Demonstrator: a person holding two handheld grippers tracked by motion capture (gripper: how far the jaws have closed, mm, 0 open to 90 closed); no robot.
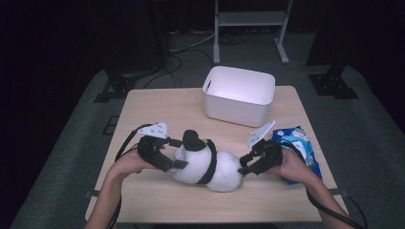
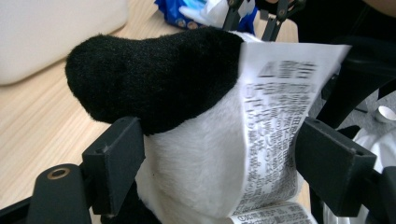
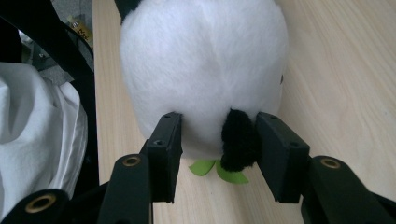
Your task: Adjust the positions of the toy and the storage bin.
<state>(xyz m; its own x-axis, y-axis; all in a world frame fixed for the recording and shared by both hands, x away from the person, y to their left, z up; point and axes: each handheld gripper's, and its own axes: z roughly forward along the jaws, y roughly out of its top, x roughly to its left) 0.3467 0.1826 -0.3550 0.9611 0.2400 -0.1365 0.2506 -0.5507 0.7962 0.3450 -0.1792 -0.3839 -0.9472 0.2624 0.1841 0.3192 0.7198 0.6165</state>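
I see the panda [image 1: 205, 162] lying on its side on the table [image 1: 157, 107], near the front edge, between my two grippers. My left gripper [image 1: 175, 153] has its jaws partly apart and clamped on the plush at one end, with a paper tag [image 2: 273, 126] caught against one jaw; the tag's print is too blurred to read. My right gripper [image 1: 243, 168] pinches the white end and a black ear [image 3: 238, 140] between half-open jaws. Green leaves [image 3: 219, 171] peek out underneath, mostly hidden. A blue packet [image 1: 301, 145] lies partly under my right hand. The white bin [image 1: 239, 95] stands behind; its inside is hard to see.
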